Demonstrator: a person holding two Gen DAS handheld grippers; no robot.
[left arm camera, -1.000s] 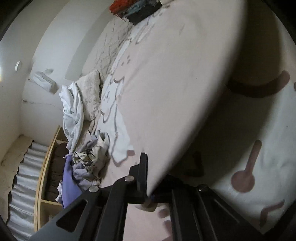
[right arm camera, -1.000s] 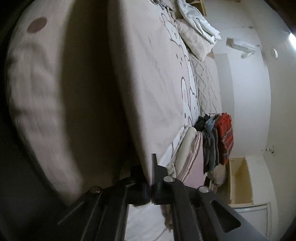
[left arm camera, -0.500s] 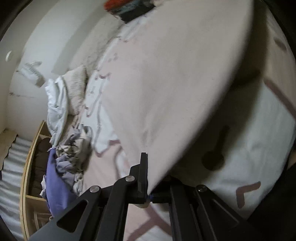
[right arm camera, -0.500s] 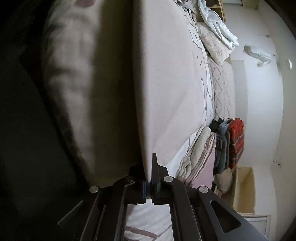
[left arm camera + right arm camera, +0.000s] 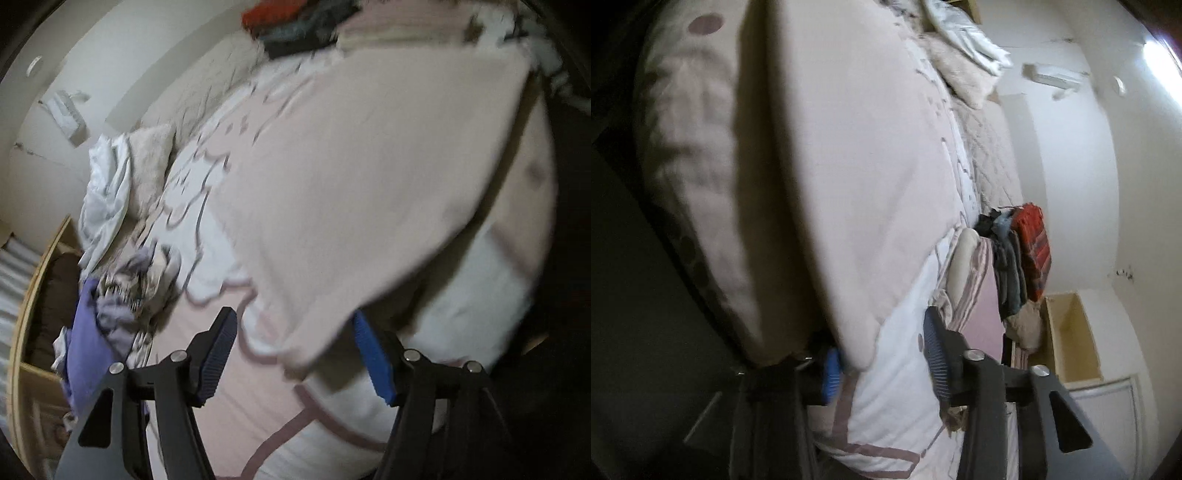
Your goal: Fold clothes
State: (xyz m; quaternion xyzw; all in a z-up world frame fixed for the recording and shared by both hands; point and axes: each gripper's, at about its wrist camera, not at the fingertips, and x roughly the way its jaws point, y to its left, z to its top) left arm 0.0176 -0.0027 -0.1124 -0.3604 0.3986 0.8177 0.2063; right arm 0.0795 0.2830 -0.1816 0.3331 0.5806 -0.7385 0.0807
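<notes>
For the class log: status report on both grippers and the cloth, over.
Left gripper open. Right gripper open. Pale pink cloth released over bed. Nothing blocking.

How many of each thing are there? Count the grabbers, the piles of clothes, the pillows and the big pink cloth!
Grippers: 2, the left gripper and the right gripper, both open
Piles of clothes: 2, the folded stack and the messy heap
Pillows: 1, the fluffy pillow
Big cloths: 1, the pink cloth
Total: 6

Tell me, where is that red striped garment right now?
The red striped garment tops the folded clothes stack at the right wrist view's right, beside the wall.
</notes>
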